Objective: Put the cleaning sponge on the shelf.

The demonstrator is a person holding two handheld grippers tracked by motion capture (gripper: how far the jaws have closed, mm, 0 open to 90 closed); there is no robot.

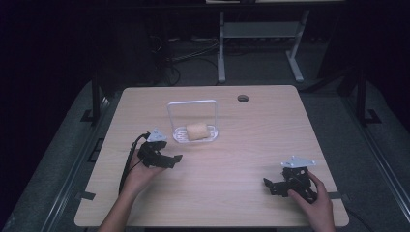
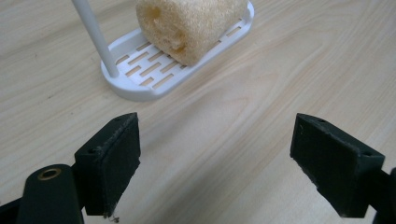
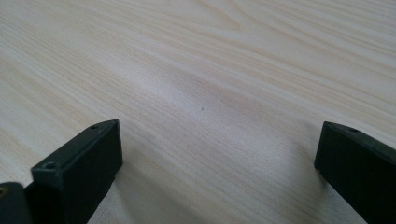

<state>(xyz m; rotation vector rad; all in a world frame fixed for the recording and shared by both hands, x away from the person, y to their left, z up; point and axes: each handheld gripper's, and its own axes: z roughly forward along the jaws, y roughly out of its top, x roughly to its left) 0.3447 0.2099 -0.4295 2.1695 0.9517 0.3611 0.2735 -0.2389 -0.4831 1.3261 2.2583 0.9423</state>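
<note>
Nothing is held yet. The left hand-held gripper [image 1: 164, 158] is spread wide, aimed at the loofah sponge [image 2: 189, 25] lying in the white rack [image 2: 140, 86] mid-worktop [image 1: 232, 193]. The right hand-held gripper [image 1: 285, 186] is likewise released, well apart. Any handling appears still to be done.

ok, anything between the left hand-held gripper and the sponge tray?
Nothing: bare wood tabletop runs from the open left hand-held gripper to the white tray holding the loofah sponge, seen in the left gripper view.
</note>
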